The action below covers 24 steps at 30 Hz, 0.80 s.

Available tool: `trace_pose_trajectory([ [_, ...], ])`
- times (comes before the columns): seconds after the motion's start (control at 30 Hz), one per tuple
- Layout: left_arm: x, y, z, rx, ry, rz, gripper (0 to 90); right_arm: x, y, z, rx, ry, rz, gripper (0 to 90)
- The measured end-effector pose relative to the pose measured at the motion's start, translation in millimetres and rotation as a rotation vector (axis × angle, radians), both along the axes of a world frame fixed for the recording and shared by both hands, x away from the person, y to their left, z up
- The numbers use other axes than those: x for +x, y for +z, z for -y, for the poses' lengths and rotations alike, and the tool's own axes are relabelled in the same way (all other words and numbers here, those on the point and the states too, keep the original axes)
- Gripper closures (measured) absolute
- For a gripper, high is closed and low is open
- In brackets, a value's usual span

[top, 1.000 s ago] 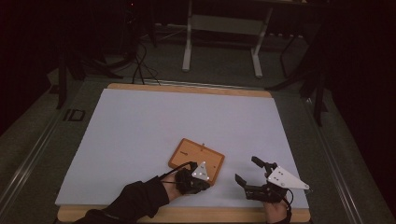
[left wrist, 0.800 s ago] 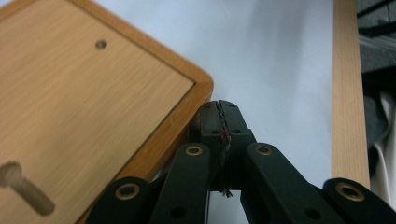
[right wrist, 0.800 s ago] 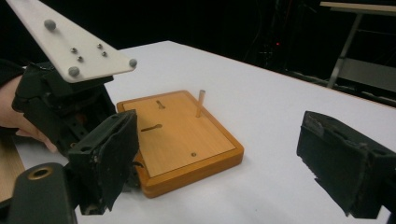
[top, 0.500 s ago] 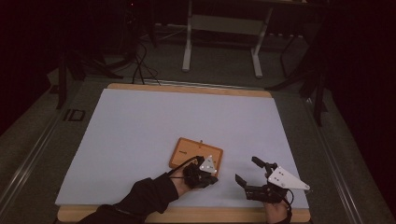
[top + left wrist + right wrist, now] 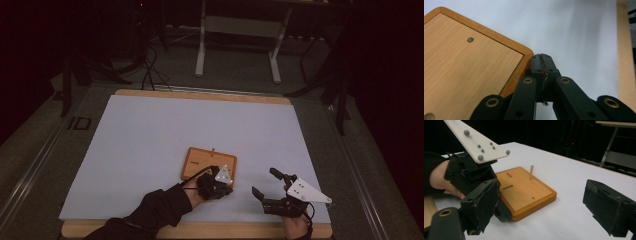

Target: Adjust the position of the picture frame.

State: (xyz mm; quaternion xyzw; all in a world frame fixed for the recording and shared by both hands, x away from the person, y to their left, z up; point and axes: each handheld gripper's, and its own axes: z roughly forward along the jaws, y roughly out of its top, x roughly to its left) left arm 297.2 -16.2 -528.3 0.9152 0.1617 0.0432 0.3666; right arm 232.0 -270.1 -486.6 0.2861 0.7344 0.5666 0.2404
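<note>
**A stiff wooden board and two claws**

The wooden board lies flat on the white table cover, near the front edge. It looks hard and stiff, and likely a bit heavy. A thin peg stands up on it and could snap. The thick rim looks like the best place to grab.

The left gripper is clenched tight with nothing inside, right beside the board's corner. The right gripper is released wide and holds nothing.

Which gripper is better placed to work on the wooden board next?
Left, probably. The left gripper, jaws shut, sits at the wooden board's near corner, right against its edge. The right gripper stands open on the white mat, apart from the board.
</note>
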Motion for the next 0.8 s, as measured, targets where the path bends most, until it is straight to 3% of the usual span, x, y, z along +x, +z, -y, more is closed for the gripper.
trace_pose_trajectory([
  [0.3, 10.4, -3.4, 2.1, 0.006, 0.035, -0.003, 90.0, 0.2, -0.2, -0.7, -0.006, 0.003, -0.001, 12.6],
  [0.8, 19.1, -4.3, 1.4, -0.012, 0.040, -0.019, 90.0, 0.2, -0.4, -1.4, -0.008, 0.005, -0.003, 12.6],
])
